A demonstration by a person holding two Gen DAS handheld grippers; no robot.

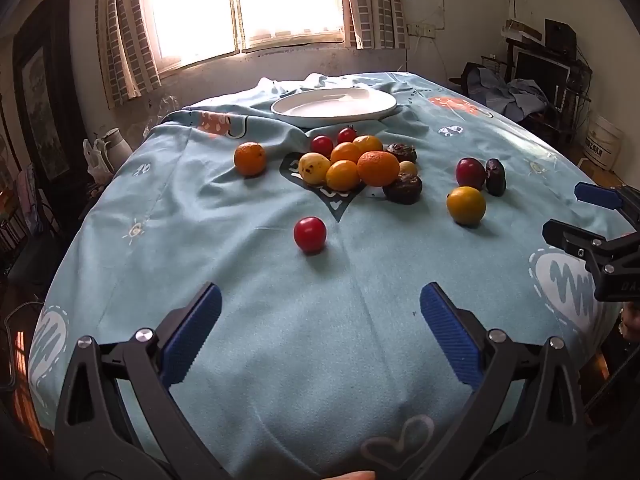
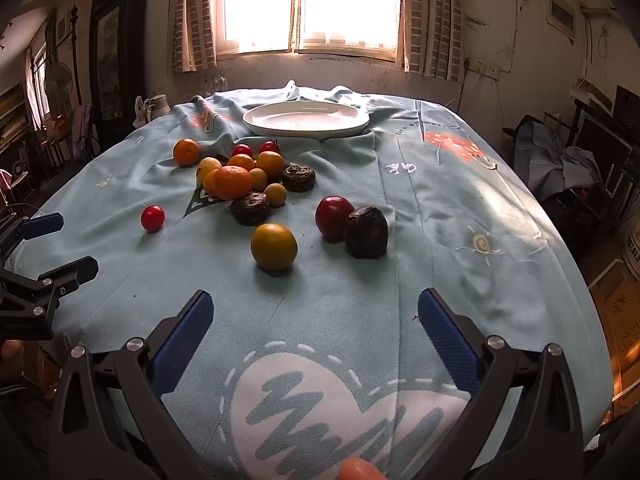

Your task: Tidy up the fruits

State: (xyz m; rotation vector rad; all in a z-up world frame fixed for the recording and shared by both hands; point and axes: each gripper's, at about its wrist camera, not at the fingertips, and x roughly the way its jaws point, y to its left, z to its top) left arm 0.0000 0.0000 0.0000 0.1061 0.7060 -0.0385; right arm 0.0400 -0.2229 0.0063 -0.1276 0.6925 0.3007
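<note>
A white plate (image 1: 334, 106) (image 2: 306, 119) sits empty at the far side of the blue cloth. Before it lies a pile of oranges, yellow fruits, red tomatoes and dark passion fruits (image 1: 356, 166) (image 2: 248, 180). One orange (image 1: 249, 158) lies left of the pile, one red tomato (image 1: 310, 234) (image 2: 153, 218) nearer me. A yellow fruit (image 1: 466, 205) (image 2: 274, 246), a red plum (image 2: 334, 218) and a dark fruit (image 2: 366, 232) lie to the right. My left gripper (image 1: 320, 316) is open and empty above the near cloth. My right gripper (image 2: 314, 318) is open and empty too, seen also in the left wrist view (image 1: 576, 216).
The round table is covered by a light blue patterned cloth (image 1: 280, 340) with folds near the plate. A window with curtains (image 2: 308, 4) is behind. A kettle (image 2: 158, 106) stands at the far left; clutter and furniture (image 2: 580, 152) stand to the right.
</note>
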